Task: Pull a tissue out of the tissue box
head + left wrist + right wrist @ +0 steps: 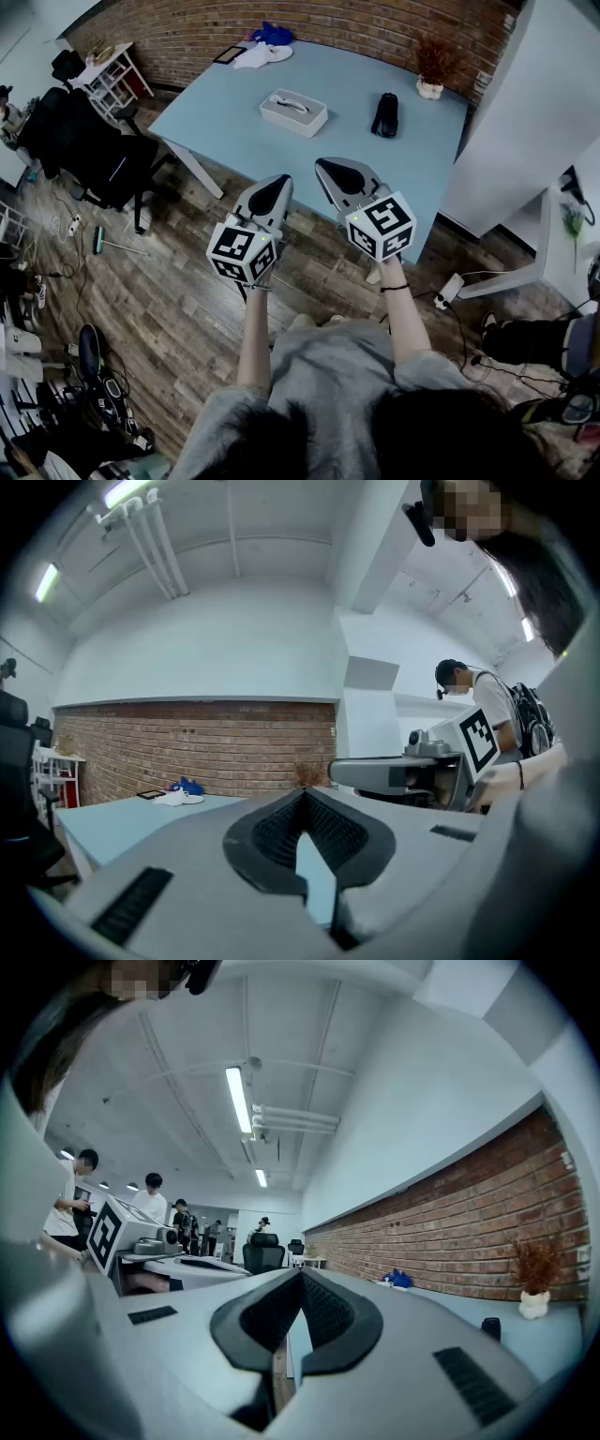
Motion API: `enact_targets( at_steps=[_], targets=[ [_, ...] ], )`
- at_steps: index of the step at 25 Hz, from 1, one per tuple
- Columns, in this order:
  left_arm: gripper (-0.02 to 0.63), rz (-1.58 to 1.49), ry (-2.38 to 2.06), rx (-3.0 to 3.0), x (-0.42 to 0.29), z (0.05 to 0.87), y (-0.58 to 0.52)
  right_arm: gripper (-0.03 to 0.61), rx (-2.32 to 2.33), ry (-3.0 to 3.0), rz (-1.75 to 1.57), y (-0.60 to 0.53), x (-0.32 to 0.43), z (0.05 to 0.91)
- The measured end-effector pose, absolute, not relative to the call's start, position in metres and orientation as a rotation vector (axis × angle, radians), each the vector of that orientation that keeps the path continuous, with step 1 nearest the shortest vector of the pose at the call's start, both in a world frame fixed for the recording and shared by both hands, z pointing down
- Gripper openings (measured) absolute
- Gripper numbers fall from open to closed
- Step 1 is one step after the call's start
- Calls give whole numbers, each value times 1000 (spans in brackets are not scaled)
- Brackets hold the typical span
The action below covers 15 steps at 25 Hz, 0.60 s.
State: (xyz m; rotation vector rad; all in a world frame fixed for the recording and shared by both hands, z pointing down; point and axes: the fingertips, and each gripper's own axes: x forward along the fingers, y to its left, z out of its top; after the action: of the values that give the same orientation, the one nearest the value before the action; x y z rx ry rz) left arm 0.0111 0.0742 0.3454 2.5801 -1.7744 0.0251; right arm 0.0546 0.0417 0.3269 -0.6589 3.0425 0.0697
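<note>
Holding two closed tools side by side over the floor, short of the table with the tissue box.
Head view: the left tool (281,180) and right tool (323,166) point at the near edge of the pale blue table (216,103), each with its jaws drawn to a point and nothing in them; the white tissue box (293,112) sits mid-table, well apart from both, with a black object (384,114) to its right, a plant (431,66) at the far right corner and a blue cloth (273,34) at the far edge by the brick wall (375,23). Left tool view: the left tool's (304,794) jaws meet at the tips and are empty, the right tool (336,772) level just beside it, the table and cloth (187,787) beyond. Right tool view: the right tool's (301,1274) jaws are together and empty, the left tool (246,1274) alongside, the plant (535,1288) at the right.
</note>
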Motion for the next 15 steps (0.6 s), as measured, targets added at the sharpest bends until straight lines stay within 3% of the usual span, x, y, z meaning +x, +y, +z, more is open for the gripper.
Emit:
enact_targets(
  at_steps=[15],
  targets=[
    [3,26,-1756,2554,16,357,34,0,-631,3053,27,5,64,336]
  ],
)
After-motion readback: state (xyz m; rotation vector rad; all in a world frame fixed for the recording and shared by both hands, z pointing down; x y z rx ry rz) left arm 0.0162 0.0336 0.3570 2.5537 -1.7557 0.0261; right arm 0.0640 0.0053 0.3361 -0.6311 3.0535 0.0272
